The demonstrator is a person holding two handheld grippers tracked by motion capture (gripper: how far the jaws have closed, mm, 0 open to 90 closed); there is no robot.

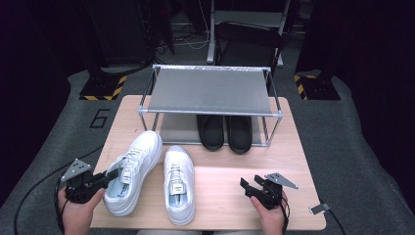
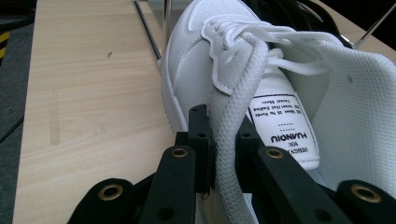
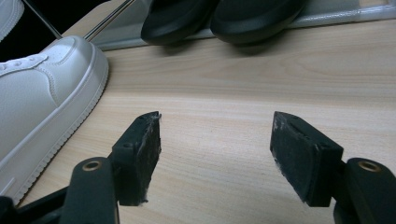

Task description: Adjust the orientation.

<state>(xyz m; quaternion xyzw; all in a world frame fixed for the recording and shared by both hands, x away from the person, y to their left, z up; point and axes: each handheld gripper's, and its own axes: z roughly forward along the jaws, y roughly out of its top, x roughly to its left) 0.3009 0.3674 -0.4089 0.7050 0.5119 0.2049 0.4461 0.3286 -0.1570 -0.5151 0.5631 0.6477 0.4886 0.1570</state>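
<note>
Two white sneakers stand on the counter (image 1: 274,161), toes pointing far, in front of a metal rack (image 1: 210,90). Left sneaker (image 1: 129,171): angled, toe leaning right toward the rack's near left leg, heel at the near left edge of the counter; its white mesh lining and printed tongue label show in the left gripper view. Right sneaker (image 1: 178,183): just beside the left one, near the middle of the counter, straight, label visible on the tongue. Left hand-held gripper (image 2: 219,140): held at the near left by a hand (image 1: 76,213), jaws closed narrow on the padded collar rim of the left sneaker at its heel opening, the rim pinched between both pads, laces (image 2: 261,35) bunched farther along the shoe. Right hand-held gripper (image 3: 215,158): held at the near right by the other hand (image 1: 269,215), jaws wide apart with nothing between them, bare wood beneath, pads scuffed with pale wear, well apart from both sneakers. Rack: two tiers, grey top shelf bare, set at the far middle of the counter. Black shoes (image 1: 225,131): one pair, side by side on the lower shelf, toward its right half, toes facing near. Floor (image 1: 58,122): grey, marked with a figure 6 at the far left.
</note>
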